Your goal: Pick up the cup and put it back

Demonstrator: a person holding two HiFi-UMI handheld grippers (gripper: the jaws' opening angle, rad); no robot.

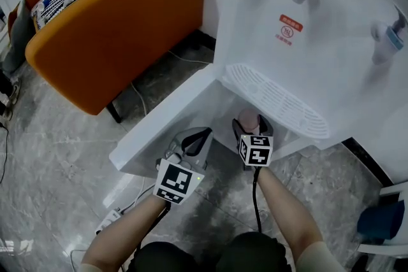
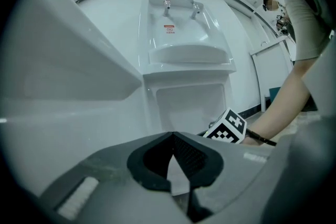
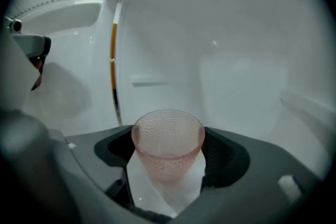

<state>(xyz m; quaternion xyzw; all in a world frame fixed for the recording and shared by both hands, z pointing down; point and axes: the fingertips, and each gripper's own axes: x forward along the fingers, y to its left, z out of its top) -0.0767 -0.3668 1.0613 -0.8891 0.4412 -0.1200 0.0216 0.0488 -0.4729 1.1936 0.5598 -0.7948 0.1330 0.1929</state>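
Observation:
A pink dimpled plastic cup (image 3: 168, 144) stands upright between the jaws of my right gripper (image 3: 167, 168), and both pads touch its sides. In the head view the cup (image 1: 248, 116) and the right gripper (image 1: 250, 128) are inside the open lower compartment of the white water dispenser (image 1: 287, 28). My left gripper (image 1: 191, 139) hovers just left of it, beside the open compartment door (image 1: 159, 130). In the left gripper view its pads meet at the tips (image 2: 173, 136) with nothing seen between them. The right gripper's marker cube (image 2: 227, 127) shows there too.
An orange sofa (image 1: 115, 16) stands at the upper left. Cables (image 1: 137, 99) and a power strip (image 1: 111, 220) lie on the grey marble floor. The dispenser's drip grille (image 1: 274, 102) juts out above the compartment. A blue object (image 1: 382, 220) sits at the right edge.

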